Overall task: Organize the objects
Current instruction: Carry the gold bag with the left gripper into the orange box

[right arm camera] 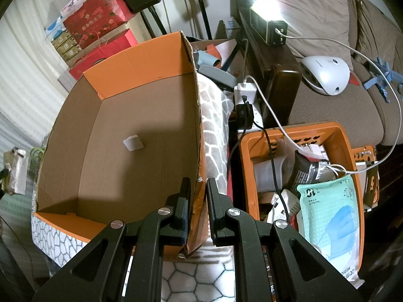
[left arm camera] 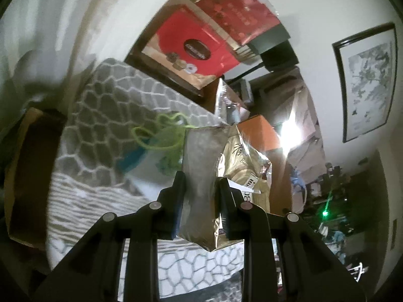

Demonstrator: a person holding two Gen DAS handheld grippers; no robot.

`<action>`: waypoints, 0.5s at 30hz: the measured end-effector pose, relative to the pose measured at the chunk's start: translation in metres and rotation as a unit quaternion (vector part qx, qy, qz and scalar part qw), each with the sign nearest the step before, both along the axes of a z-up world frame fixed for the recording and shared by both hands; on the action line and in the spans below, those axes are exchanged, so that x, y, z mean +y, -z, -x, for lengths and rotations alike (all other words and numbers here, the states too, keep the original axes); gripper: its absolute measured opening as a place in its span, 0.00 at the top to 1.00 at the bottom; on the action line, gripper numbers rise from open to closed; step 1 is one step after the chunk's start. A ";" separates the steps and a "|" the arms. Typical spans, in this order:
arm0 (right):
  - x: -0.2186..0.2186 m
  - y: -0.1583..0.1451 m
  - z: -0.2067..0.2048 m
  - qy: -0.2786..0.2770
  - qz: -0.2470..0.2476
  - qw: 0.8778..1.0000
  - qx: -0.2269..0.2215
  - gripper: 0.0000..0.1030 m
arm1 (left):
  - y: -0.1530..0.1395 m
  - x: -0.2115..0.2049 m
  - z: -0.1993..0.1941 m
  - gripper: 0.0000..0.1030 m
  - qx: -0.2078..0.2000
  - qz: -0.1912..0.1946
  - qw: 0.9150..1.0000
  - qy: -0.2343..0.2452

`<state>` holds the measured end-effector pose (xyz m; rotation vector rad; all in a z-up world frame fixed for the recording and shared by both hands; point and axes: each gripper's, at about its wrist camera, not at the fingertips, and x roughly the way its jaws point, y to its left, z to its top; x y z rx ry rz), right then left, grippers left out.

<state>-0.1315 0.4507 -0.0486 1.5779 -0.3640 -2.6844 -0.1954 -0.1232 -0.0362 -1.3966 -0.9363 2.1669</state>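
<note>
Gold-and-silver foil pouch [left arm camera: 201, 176] clamped between pads of left gripper [left arm camera: 200, 191], held in air above grey cobble-pattern blanket [left arm camera: 113, 105]. Right gripper [right arm camera: 197, 198] closed narrow on side wall of open orange cardboard box [right arm camera: 141, 130]; small white piece [right arm camera: 133, 143] on box floor. Orange plastic basket [right arm camera: 335, 136] beside box, holding mask pack [right arm camera: 332, 214].

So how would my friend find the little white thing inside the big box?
Find the big open cardboard box with orange flaps, whose right wall the right gripper pinches. Look down at its brown floor: the small white piece lies there by itself, near the middle. It is the only thing in the box.
</note>
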 end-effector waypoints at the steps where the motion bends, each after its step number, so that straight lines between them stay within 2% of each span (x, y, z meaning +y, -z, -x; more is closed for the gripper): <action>1: 0.000 0.000 0.000 0.000 0.000 1.000 0.000 0.89 | -0.002 0.005 0.003 0.78 0.001 -0.003 1.000 0.002; 15: 0.000 0.001 -0.001 0.000 -0.001 1.000 -0.001 0.89 | -0.048 0.105 0.050 0.78 0.026 -0.001 0.998 0.051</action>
